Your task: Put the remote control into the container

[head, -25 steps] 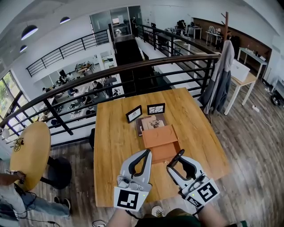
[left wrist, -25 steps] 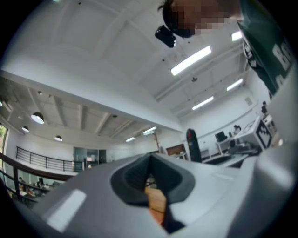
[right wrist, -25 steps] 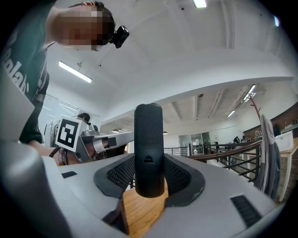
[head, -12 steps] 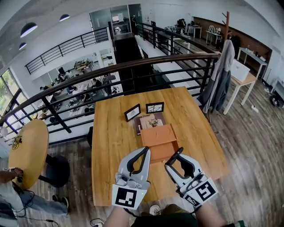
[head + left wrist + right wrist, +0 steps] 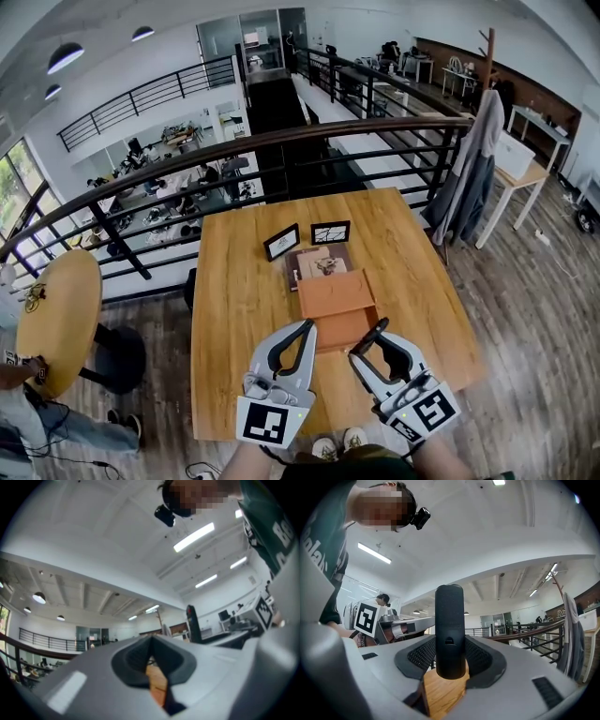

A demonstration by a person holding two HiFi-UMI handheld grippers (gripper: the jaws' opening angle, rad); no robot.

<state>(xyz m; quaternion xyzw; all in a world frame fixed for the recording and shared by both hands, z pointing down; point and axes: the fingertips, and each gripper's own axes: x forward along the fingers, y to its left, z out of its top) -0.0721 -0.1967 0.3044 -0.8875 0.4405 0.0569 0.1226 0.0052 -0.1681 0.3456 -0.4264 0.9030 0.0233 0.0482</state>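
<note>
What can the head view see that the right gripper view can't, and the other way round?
Only the head view shows the wooden box and two picture frames. Only the right gripper view shows the camera on the person's head. Both show the table, the left gripper, and the remote clamped in the right gripper.

Head view: remote control [image 5: 381, 325] was mostly hidden between jaws of right gripper [image 5: 374, 337], only its dark top showed. That gripper covered part of container [image 5: 336, 292] near edge. Framed pictures [image 5: 329, 231] were too small to read.
</note>
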